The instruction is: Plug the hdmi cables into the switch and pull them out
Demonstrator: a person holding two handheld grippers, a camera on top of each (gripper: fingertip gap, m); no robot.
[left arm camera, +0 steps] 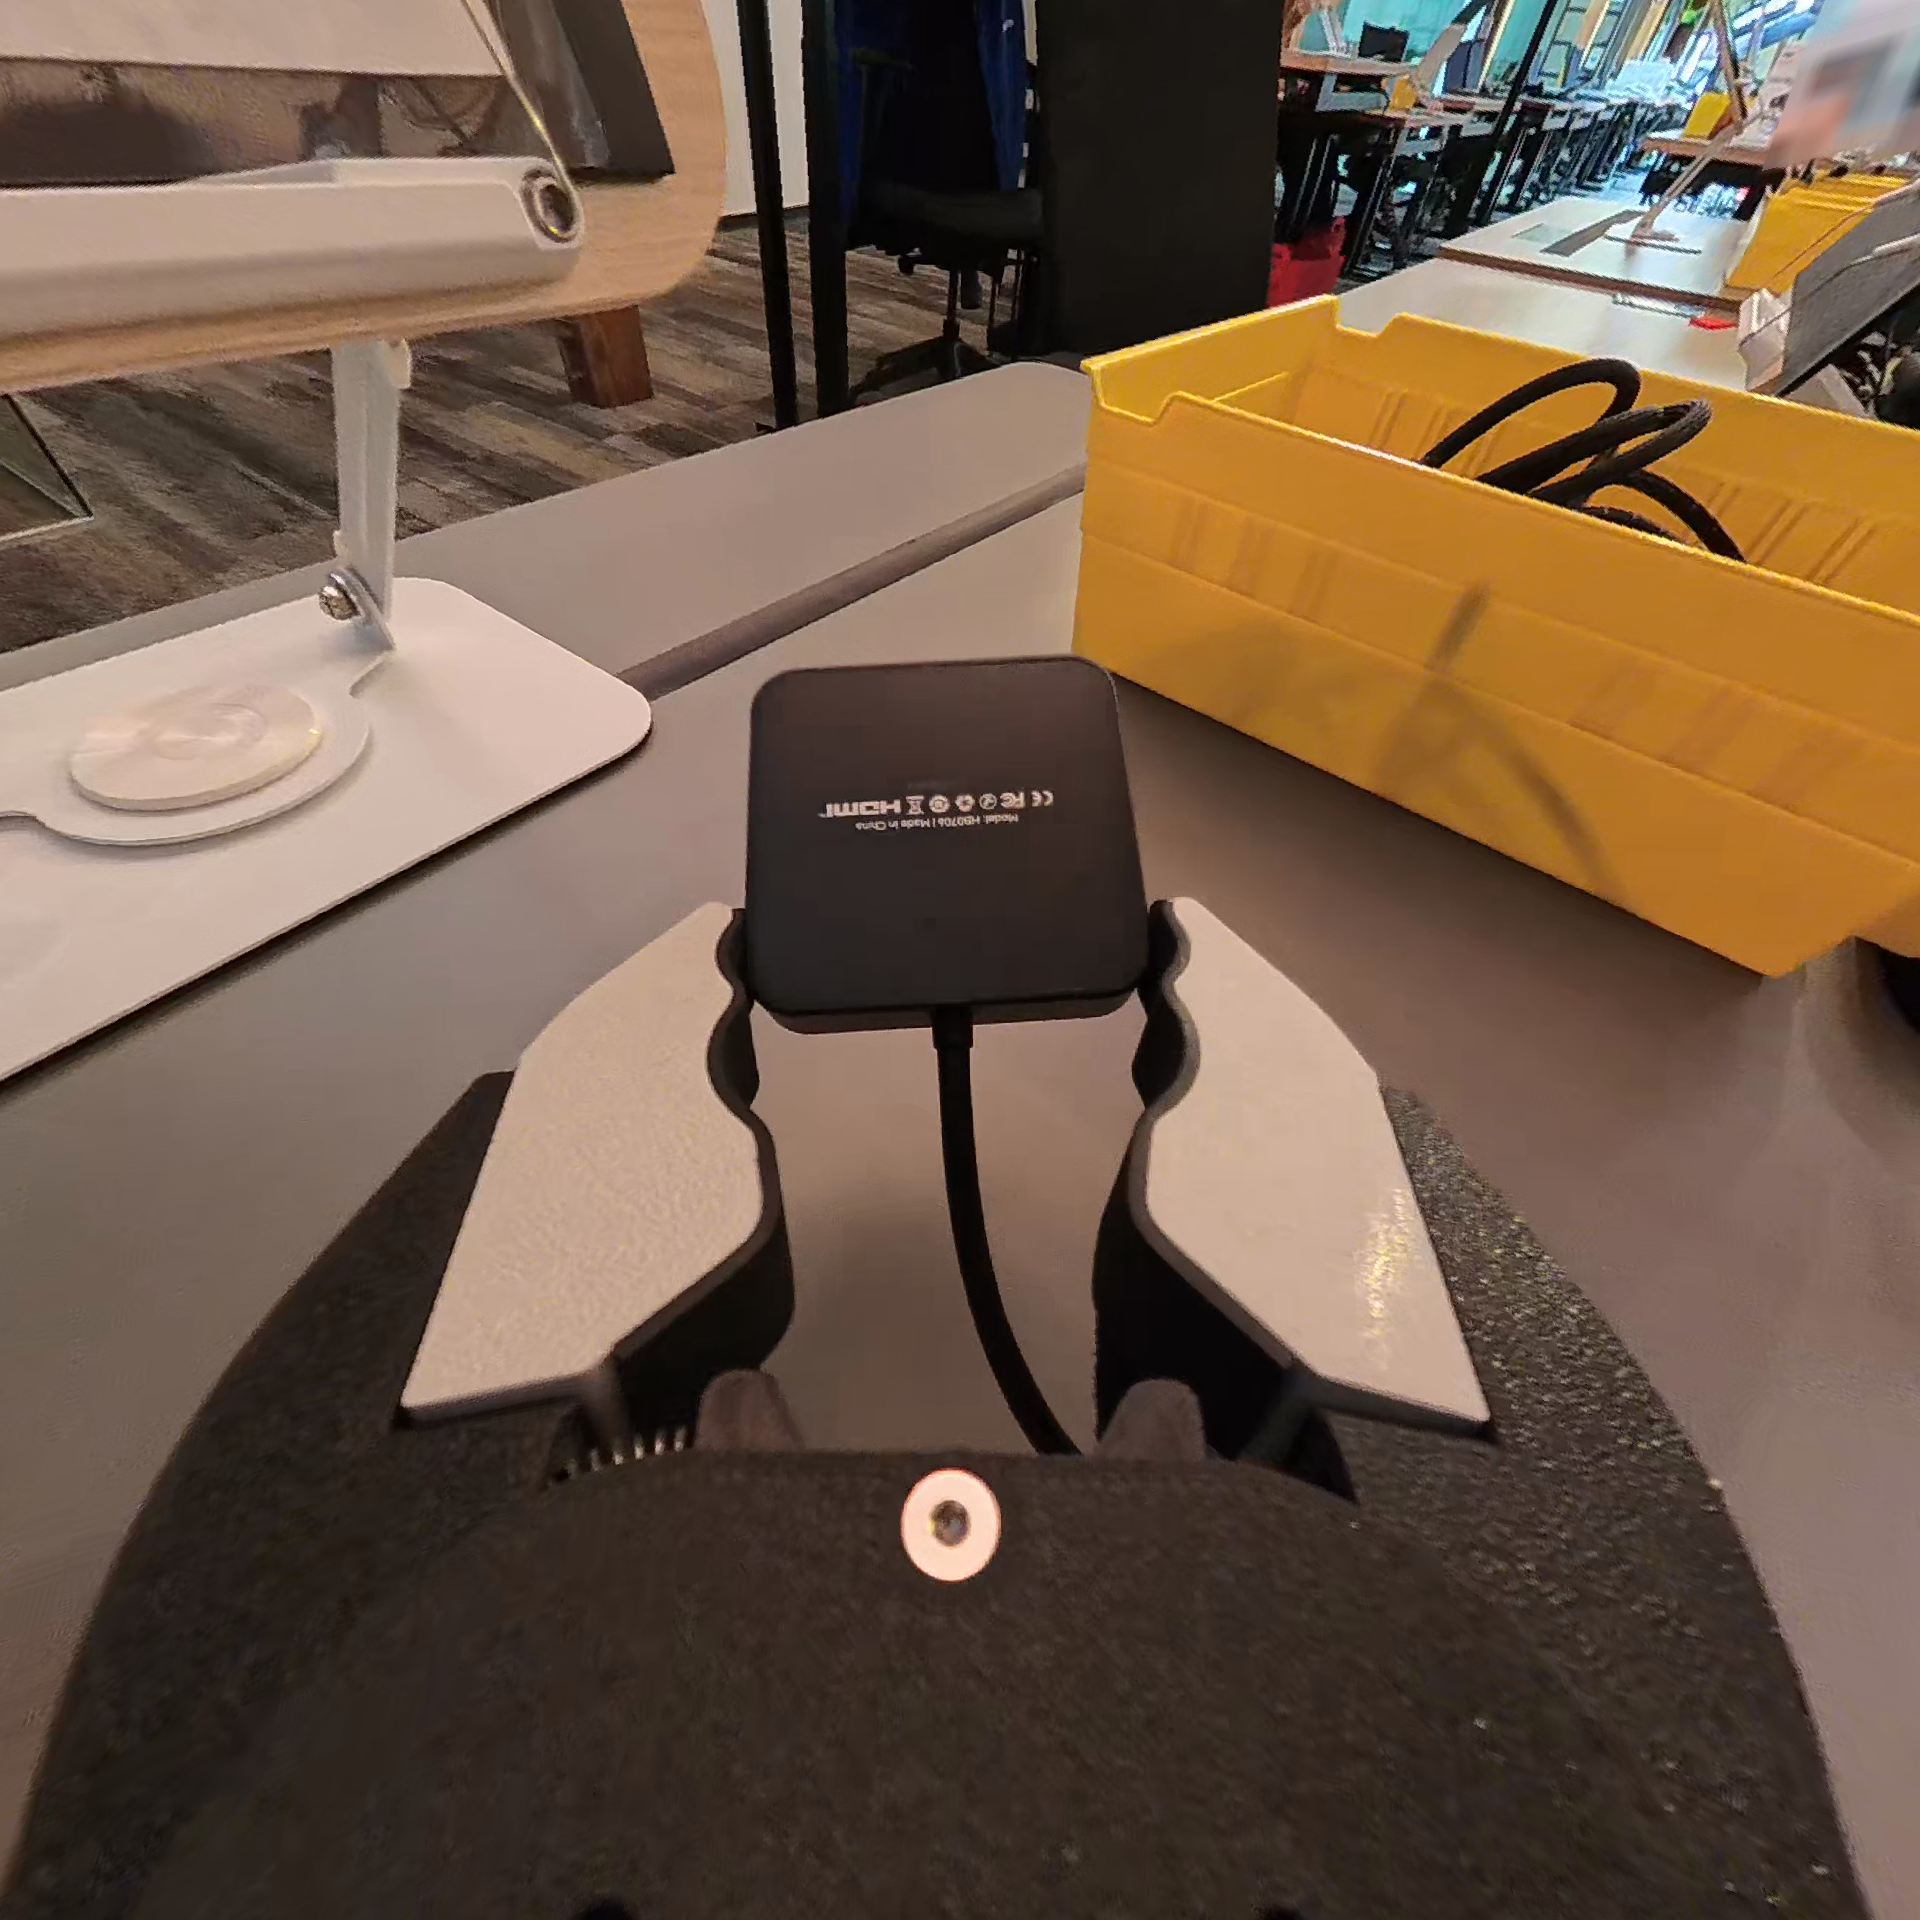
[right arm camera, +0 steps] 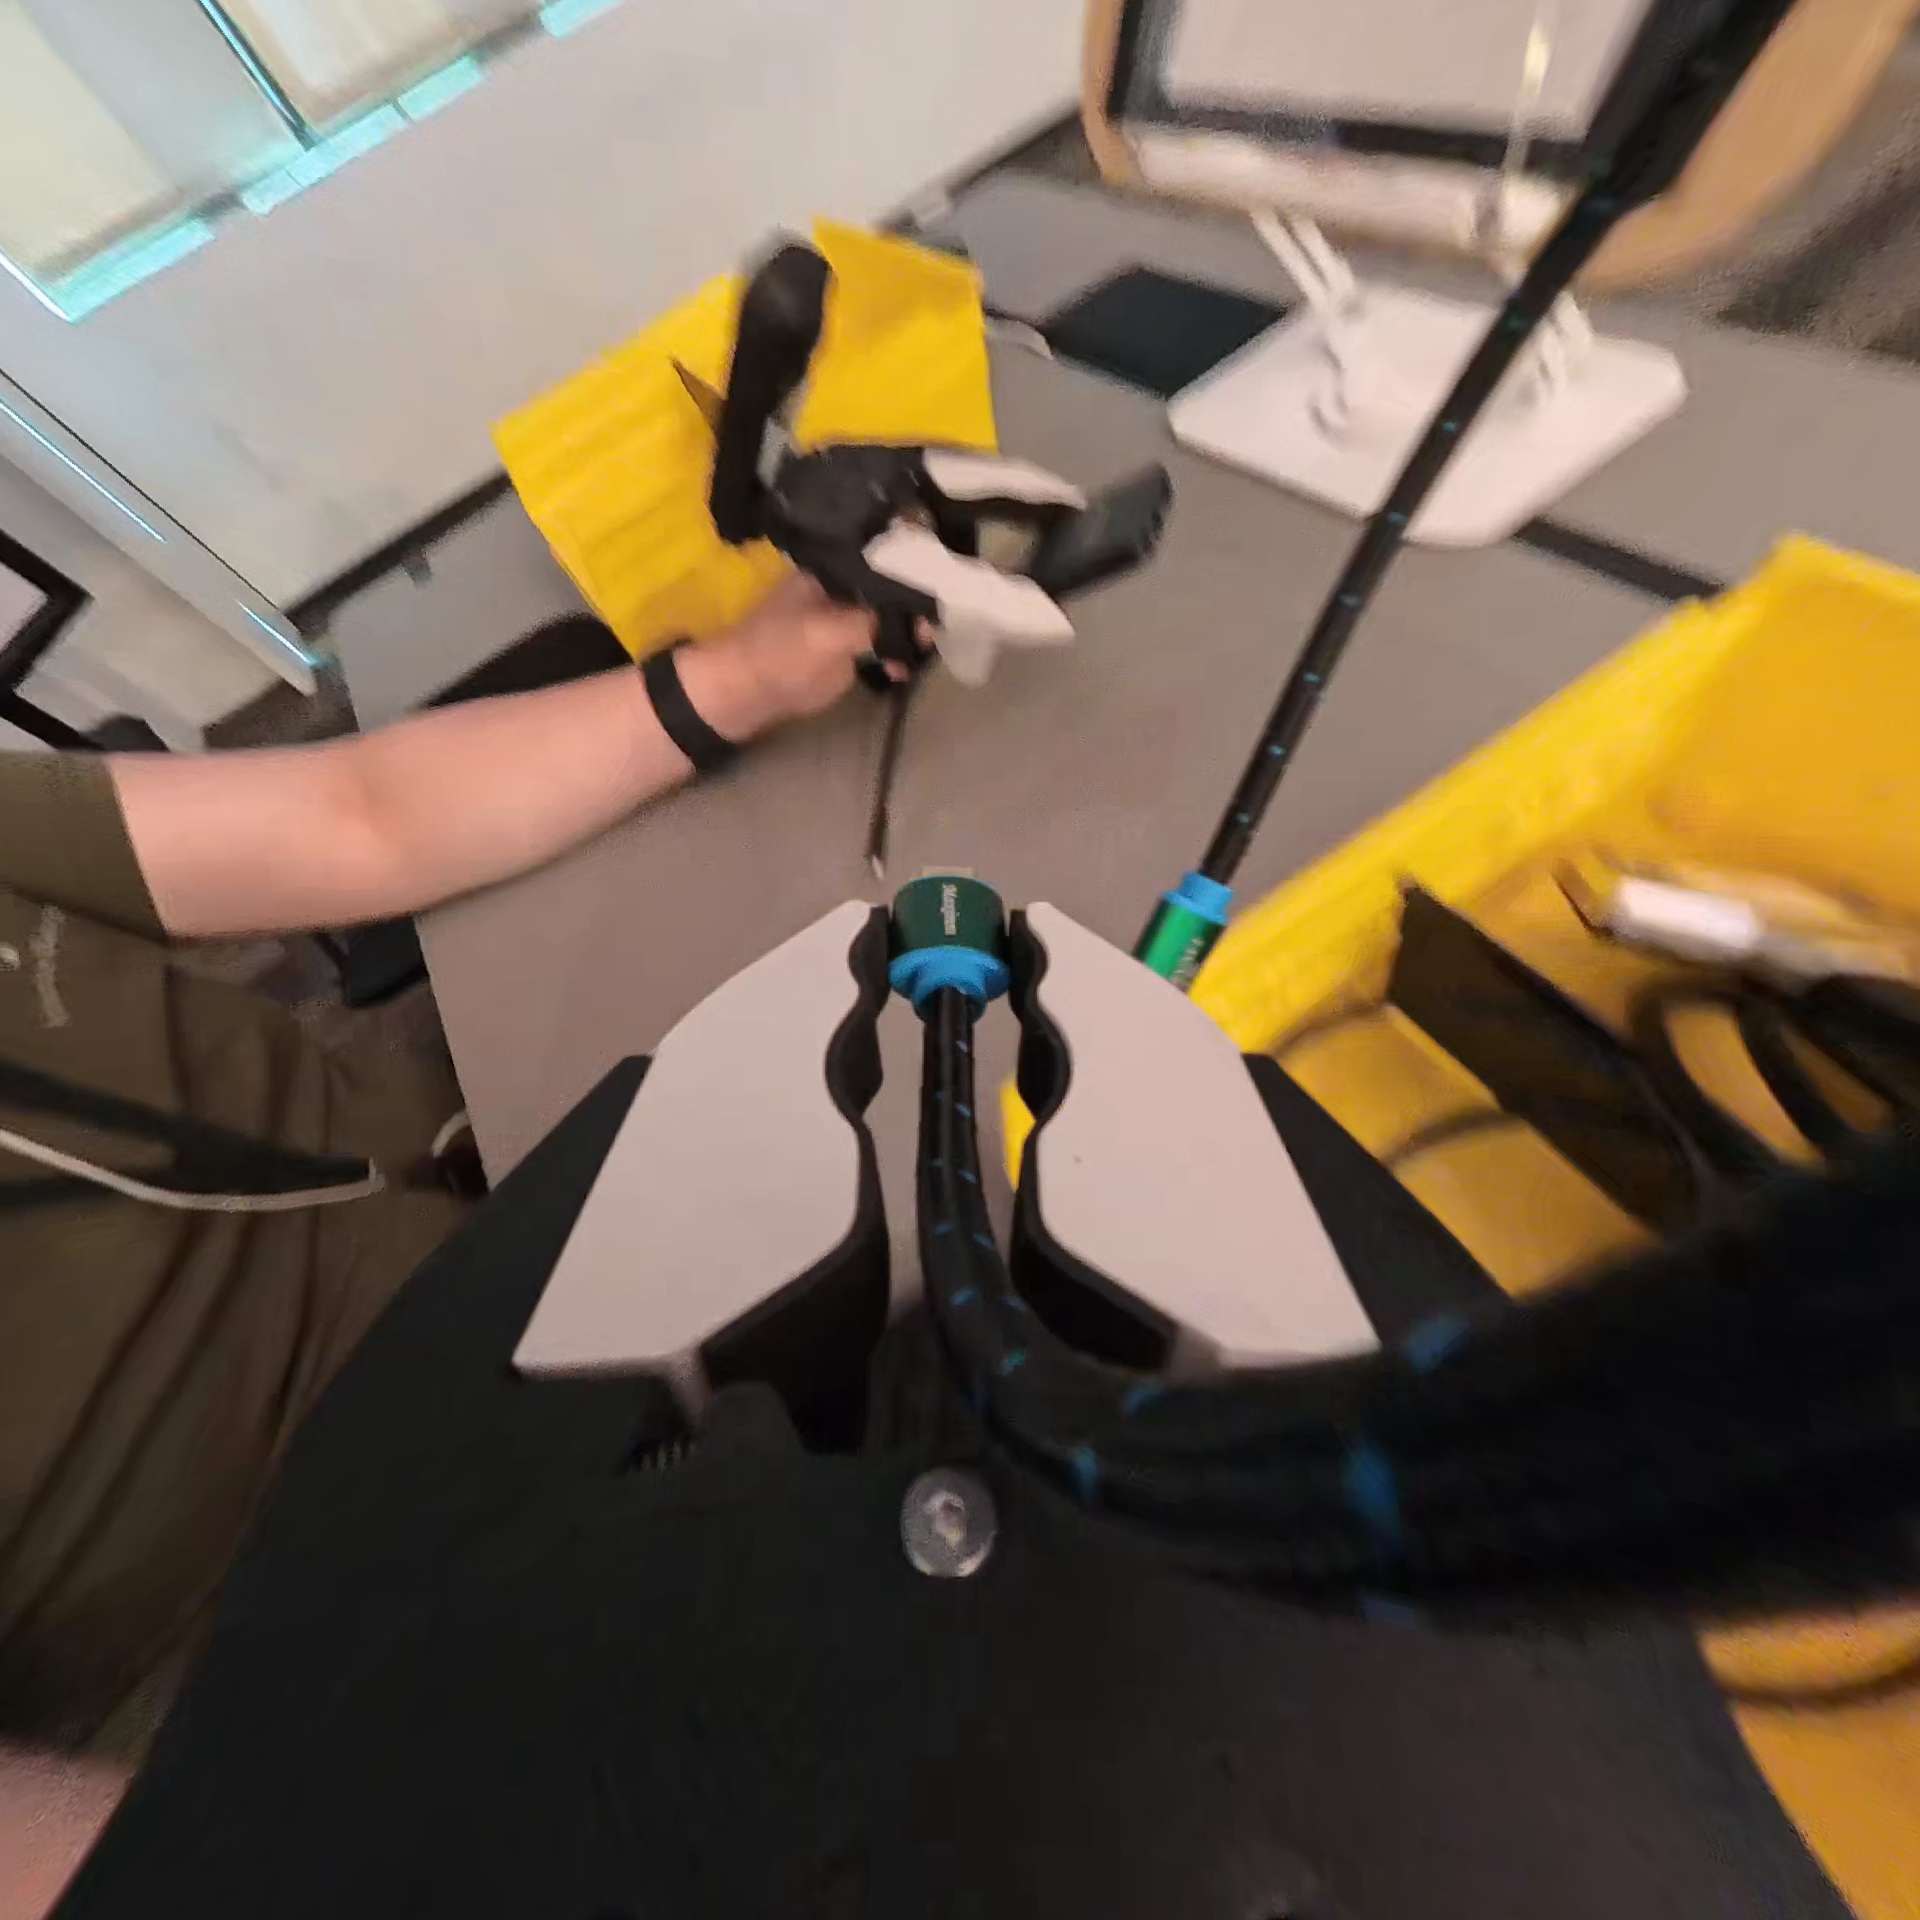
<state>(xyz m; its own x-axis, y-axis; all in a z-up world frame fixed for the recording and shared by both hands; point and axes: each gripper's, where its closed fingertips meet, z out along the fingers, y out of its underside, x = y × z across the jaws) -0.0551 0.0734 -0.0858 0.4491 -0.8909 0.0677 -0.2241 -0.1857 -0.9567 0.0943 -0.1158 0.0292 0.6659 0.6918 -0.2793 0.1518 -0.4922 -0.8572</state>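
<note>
My left gripper is shut on the black square HDMI switch, holding its near edge just above the grey table. The switch's own black cable runs back between the fingers. My right gripper is shut on a green HDMI plug with a blue collar, its metal tip pointing forward. Its black braided cable runs back between the fingers. A second green plug hangs beside it on a taut braided cable. The left gripper with the switch also shows far off in the right wrist view.
A yellow bin with black cables stands right of the switch. A white stand base lies to the left under a wood-edged panel. In the right wrist view a second yellow bin holds cables at right. There is about 30 centimetres between the tips of the two grippers.
</note>
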